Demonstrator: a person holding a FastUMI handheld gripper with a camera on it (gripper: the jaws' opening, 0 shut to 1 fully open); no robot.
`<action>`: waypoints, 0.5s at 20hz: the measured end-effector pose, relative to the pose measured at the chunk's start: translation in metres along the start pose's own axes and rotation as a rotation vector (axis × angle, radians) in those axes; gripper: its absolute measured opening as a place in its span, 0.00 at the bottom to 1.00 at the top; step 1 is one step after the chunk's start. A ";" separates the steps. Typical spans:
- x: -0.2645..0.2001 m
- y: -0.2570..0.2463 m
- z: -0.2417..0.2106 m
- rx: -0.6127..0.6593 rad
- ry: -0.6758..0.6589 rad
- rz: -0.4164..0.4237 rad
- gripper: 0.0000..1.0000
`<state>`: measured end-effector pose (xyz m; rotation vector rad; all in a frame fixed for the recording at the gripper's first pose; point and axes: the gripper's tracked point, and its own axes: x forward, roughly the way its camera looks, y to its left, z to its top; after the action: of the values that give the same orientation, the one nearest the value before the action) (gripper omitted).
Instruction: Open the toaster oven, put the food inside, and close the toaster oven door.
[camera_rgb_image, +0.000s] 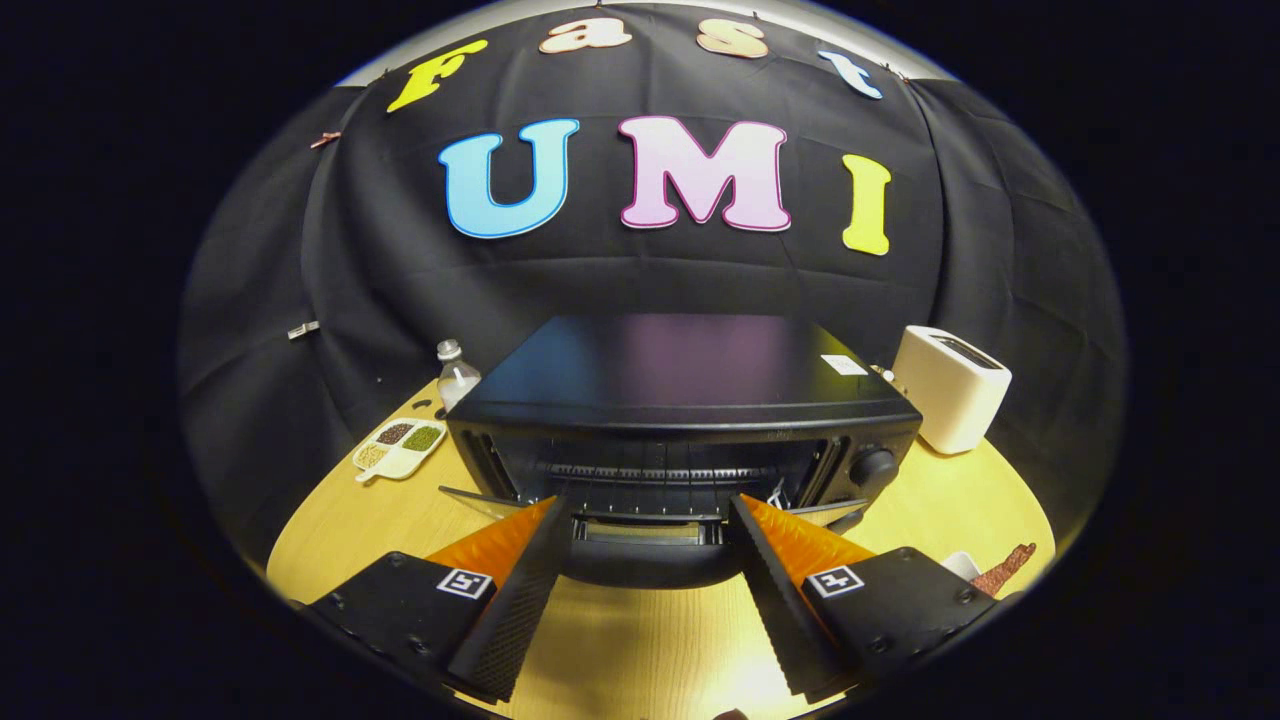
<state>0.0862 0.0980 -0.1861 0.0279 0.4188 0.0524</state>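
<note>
The tool (650, 515) gapes wide before the toaster oven (685, 420), whose door (650, 550) hangs open; its top sticker unreadable.

Black toaster oven (690, 400), door (648, 545) down

— What am I looking at?
— My gripper (645, 505) has its fingers spread wide, nothing between them. At twelve o'clock, just ahead, the toaster oven (685, 415) stands with its door (645, 555) dropped open. At two o'clock sits a white toaster (950, 388); at ten, a divided dish (400, 447) and a bottle (456, 375). All rest on the wooden table (640, 650).
</note>
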 end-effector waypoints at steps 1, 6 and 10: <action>-0.005 0.001 -0.005 -0.007 0.004 0.002 0.98; -0.022 0.002 -0.036 -0.035 0.047 0.018 0.97; -0.033 0.002 -0.064 -0.105 0.074 0.036 0.99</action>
<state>0.0295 0.0991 -0.2310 -0.0701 0.4890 0.1116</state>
